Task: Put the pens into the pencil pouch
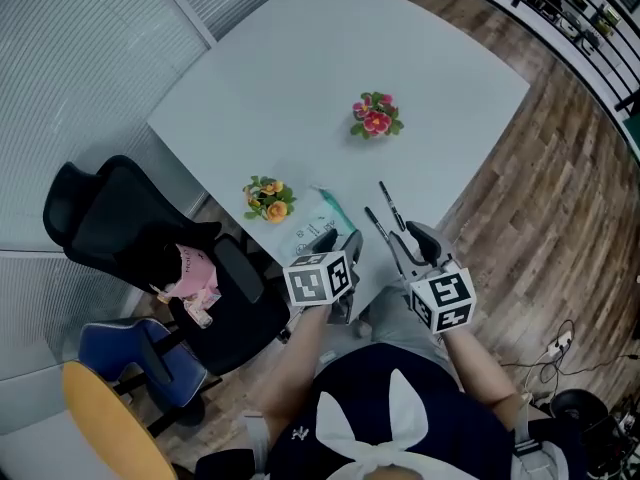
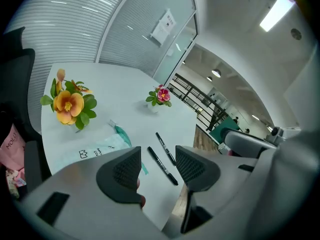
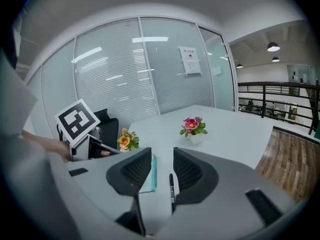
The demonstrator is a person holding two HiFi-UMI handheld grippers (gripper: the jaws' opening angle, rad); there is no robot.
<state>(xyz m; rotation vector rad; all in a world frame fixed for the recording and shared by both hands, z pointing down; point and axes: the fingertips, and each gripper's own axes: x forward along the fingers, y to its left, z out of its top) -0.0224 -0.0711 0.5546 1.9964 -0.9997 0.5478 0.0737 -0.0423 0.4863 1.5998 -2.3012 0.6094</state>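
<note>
Left gripper (image 1: 340, 240): jaws apart, holding nothing, seemingly above pouch (image 1: 318, 223). Right gripper (image 1: 412, 240): same. Pen 1 (image 1: 376, 226) and pen 2 (image 1: 391, 206) lie by table (image 1: 300, 88) near edge, just right of pouch.

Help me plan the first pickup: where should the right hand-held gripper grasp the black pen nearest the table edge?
Mid-barrel, from above, with the right hand-held gripper straddling the slim black pen crosswise. It lies flat on the white table, so only its long sides are free; mind the second black pen beside it.
</note>
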